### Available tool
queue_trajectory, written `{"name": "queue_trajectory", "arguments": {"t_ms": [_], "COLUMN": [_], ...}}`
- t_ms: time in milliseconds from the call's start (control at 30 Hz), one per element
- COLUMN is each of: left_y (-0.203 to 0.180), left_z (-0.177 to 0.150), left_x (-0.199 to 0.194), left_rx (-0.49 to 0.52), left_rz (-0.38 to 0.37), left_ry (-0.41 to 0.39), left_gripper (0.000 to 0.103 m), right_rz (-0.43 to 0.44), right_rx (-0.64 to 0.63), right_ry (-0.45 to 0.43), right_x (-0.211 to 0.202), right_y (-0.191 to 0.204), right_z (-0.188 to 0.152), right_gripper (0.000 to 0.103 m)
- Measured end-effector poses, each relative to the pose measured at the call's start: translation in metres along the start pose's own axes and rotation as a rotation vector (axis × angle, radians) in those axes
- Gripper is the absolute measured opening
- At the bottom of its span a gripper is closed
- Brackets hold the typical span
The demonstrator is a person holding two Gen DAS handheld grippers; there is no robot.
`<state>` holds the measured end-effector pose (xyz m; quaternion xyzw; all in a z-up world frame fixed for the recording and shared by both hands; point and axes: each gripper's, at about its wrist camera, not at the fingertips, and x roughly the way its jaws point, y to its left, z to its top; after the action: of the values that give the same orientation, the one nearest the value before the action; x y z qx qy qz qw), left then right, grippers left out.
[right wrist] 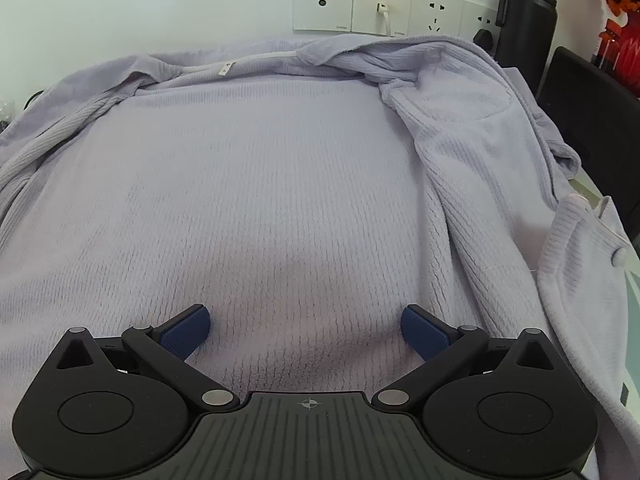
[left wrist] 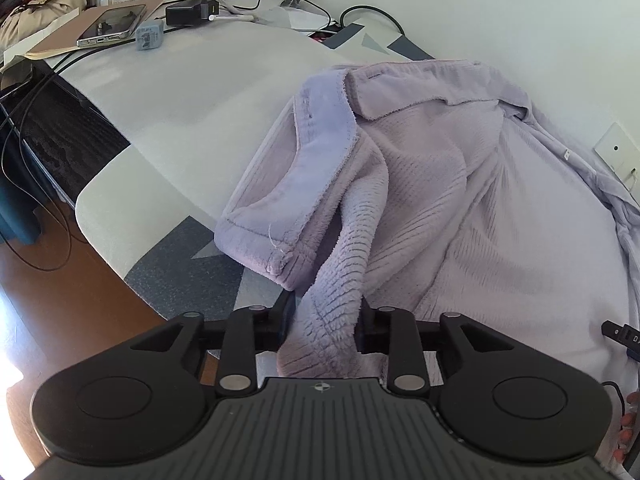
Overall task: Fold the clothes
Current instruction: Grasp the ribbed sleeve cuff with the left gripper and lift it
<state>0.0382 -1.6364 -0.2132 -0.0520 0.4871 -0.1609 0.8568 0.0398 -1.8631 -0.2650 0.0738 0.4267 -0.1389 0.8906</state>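
A lilac ribbed fleece garment (left wrist: 460, 184) lies spread on a table (left wrist: 160, 120) covered with a pale cloth. A sleeve (left wrist: 336, 280) runs from the garment's left side down between the 2 fingers of the left gripper (left wrist: 324, 320); the fingers stand narrow on either side of it, but whether they still pinch the cloth cannot be told. The right gripper (right wrist: 306, 328) hovers low over the garment's flat middle, its 2 blue-padded fingers (right wrist: 186, 330) wide apart with nothing gripped. At the far left of the table lie a phone (left wrist: 112, 24) and a charger (left wrist: 188, 12). Wall sockets (right wrist: 380, 6) and a black bottle (right wrist: 524, 12) stand beyond the garment.
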Motion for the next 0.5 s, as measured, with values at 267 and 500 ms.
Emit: {"name": "queue_trajectory", "arguments": {"t_ms": [267, 500], "left_y": [-0.015, -0.036], "left_z": [-0.003, -0.007], "left_x": [0.008, 0.016], "left_rx": [0.081, 0.160], "left_rz": [0.023, 0.054], "left_ry": [0.013, 0.033], "left_gripper": [0.049, 0.077], "right_rz": [0.000, -0.001], "right_rx": [-0.002, -0.001], "right_ry": [-0.021, -0.026], "right_x": [-0.001, -0.001], "right_y": [0.000, 0.001], "right_z": [-0.003, -0.004], "right_gripper": [0.102, 0.102]}}
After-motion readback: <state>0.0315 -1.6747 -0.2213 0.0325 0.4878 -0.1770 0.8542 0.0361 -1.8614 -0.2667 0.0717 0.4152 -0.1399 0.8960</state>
